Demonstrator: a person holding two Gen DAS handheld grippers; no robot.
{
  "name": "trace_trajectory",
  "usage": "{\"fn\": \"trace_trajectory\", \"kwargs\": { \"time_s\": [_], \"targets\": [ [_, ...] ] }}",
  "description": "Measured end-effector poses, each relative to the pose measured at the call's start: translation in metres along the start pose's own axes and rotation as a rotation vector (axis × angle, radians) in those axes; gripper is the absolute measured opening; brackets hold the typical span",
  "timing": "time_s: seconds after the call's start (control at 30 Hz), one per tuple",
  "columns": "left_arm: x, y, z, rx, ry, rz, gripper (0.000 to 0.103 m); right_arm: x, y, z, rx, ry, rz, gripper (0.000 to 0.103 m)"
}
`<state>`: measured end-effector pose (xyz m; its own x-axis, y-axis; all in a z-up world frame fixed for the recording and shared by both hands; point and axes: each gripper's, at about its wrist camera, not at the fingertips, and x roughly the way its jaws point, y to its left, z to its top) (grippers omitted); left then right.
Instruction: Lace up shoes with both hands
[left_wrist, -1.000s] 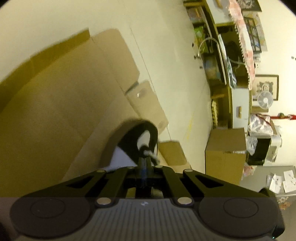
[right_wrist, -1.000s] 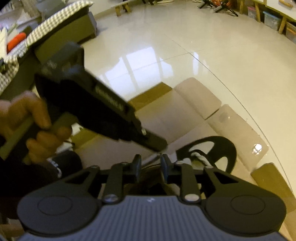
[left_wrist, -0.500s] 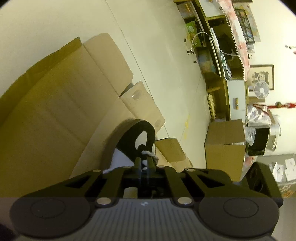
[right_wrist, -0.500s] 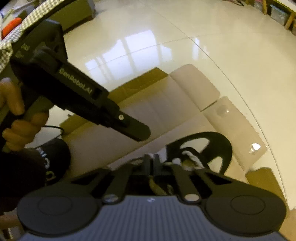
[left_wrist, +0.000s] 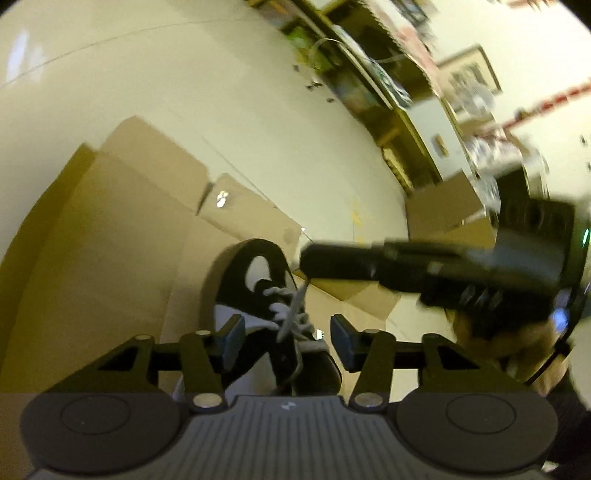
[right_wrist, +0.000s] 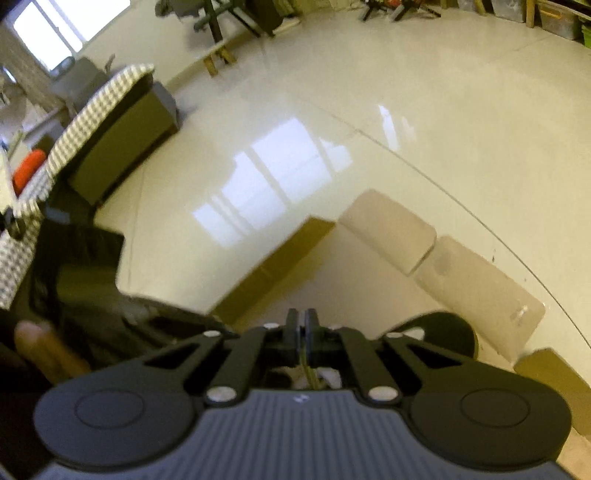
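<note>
Since the earlier frames the left gripper (left_wrist: 287, 336) has let go of the lace and its jaws are opening, nothing pressed between the pads, while the right gripper (left_wrist: 308, 263) has swung in from the right side of the left wrist view and closed. Flattened cardboard (left_wrist: 110, 236) covers the pale tiled floor (right_wrist: 369, 129) and carries the black-and-white shoe (left_wrist: 258, 295), which sits just ahead of the left gripper's spread fingers (left_wrist: 231, 332). From the eyelets a white lace (left_wrist: 293, 312) runs taut up to the right gripper's tip, whose jaws are pinched tight on it.
</note>
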<state>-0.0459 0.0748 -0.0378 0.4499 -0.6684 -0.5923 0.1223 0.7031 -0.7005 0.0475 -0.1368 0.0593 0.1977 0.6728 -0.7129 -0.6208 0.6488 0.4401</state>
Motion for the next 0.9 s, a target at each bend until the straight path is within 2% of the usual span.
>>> {"fn": "trace_trajectory", "kwargs": {
  "time_s": [0.03,0.07,0.1,0.2,0.27,0.37,0.4,0.53,0.63,0.9],
  "targets": [
    [0.002,-0.001,0.0,0.01,-0.004,0.002,0.03,-0.004,0.004,0.003,0.0,-0.019,0.019,0.003],
    [0.003,-0.002,0.001,0.014,-0.008,0.001,0.002,-0.006,0.007,0.006,-0.005,-0.029,0.023,0.003],
    [0.004,-0.002,0.002,0.017,-0.015,-0.002,0.001,-0.008,0.01,0.008,-0.011,-0.036,0.026,0.0],
    [0.001,-0.009,0.002,0.058,-0.036,0.013,0.0,-0.015,0.009,0.015,0.003,-0.074,0.057,0.001],
    [-0.002,-0.015,-0.001,0.106,-0.046,0.057,0.0,-0.021,0.005,0.018,0.009,-0.1,0.022,0.005],
    [-0.01,-0.015,0.001,0.107,-0.071,0.1,0.0,-0.028,-0.005,0.014,0.037,-0.115,-0.045,0.011],
    [-0.014,-0.015,0.002,0.111,-0.082,0.109,0.0,-0.029,-0.008,0.011,0.043,-0.113,-0.064,0.016],
    [-0.034,-0.025,0.012,0.187,-0.145,0.161,0.0,-0.026,-0.006,-0.005,0.015,-0.071,-0.114,0.02],
    [-0.05,-0.032,0.019,0.231,-0.185,0.201,0.0,-0.016,0.0,-0.02,-0.036,-0.019,-0.154,0.028],
    [-0.101,-0.048,0.039,0.266,-0.292,0.277,0.0,-0.015,0.001,-0.037,-0.061,0.009,-0.182,0.032]
  ]
}}
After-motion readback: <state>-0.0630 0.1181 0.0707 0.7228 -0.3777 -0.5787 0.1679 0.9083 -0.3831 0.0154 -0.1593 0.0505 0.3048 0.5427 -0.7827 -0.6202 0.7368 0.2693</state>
